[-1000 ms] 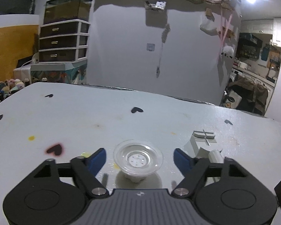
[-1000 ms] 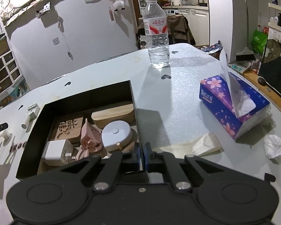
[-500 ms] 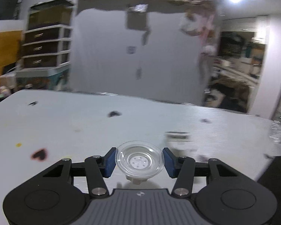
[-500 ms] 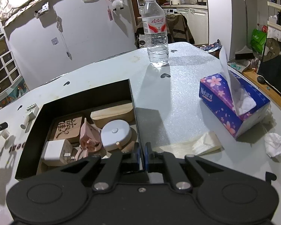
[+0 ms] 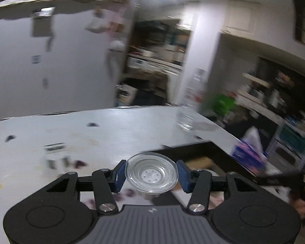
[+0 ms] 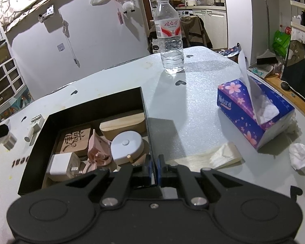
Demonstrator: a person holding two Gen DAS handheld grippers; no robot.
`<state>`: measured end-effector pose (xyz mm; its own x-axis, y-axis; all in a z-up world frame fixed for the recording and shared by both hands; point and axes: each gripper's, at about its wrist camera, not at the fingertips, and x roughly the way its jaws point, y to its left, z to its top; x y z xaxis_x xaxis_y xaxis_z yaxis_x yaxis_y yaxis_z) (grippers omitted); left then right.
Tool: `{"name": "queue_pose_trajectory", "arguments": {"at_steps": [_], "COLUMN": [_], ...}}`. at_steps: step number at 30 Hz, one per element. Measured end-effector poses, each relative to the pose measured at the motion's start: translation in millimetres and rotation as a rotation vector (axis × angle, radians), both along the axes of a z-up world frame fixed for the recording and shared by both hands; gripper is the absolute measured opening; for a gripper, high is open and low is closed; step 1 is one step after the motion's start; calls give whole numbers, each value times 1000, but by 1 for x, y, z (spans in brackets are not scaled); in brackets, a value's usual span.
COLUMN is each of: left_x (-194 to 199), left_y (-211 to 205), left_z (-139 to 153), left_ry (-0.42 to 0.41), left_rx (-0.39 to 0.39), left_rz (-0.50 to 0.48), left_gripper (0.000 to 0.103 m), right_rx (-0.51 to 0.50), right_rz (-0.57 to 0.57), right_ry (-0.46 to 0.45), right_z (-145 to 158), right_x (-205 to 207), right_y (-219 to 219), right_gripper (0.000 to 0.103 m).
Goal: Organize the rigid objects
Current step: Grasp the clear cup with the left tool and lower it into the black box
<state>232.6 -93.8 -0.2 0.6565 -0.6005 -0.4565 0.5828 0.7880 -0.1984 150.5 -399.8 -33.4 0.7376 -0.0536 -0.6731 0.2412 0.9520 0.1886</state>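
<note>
My left gripper (image 5: 151,175) is shut on a clear suction cup (image 5: 150,181), its blue pads pressing the rim on both sides, held above the white table (image 5: 111,134). This view is blurred. The black box (image 5: 219,150) lies just ahead to the right. In the right wrist view, my right gripper (image 6: 154,168) is shut on the near right wall of the black box (image 6: 95,105). Inside the box are a carved wooden block (image 6: 75,140), an oval wooden case (image 6: 123,124), a round white tape measure (image 6: 127,145), a pink clip (image 6: 97,149) and a white charger (image 6: 64,164).
A water bottle (image 6: 170,40) stands at the far side of the table. A purple tissue box (image 6: 252,111), a crumpled tissue (image 6: 300,155) and a folded clear bag (image 6: 219,155) lie right of the box. Small white parts (image 6: 35,126) sit left of the box.
The left gripper closed on the suction cup, lifted it off the table and swung right, bringing the black box into its view. The right gripper has not moved.
</note>
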Motion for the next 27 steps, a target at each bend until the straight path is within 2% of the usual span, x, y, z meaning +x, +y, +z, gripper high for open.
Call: {"name": "queue_pose_trajectory", "arguments": {"at_steps": [4,9,18,21,25,27], "left_x": [-12,-17,-21,-19,-19,-19], "left_y": [-28,-56,-71,-72,-71,-73], "left_z": [-5,-17,-23,-25,-24,-24], "left_ry": [13,53,74,112,143,147], "left_rx": [43,86,149,157,128,126], "left_rz": [-100,-176,-190,-172,-187,-192], "left_gripper": [53,53,53,58,72,74], "right_rx": [12,20,37,38,46,50], "right_rz": [-1,2,8,10,9,8], "right_ry": [-11,-20,-32,-34,-38,-39], "right_z": [-1,-2,-2,-3,-3,-3], "right_x": [-2,-3,-5,-5,-5,-6], "right_y": [-1,-2,-5,-5,-6,-7], "right_gripper": [6,6,7,7,7,7]}}
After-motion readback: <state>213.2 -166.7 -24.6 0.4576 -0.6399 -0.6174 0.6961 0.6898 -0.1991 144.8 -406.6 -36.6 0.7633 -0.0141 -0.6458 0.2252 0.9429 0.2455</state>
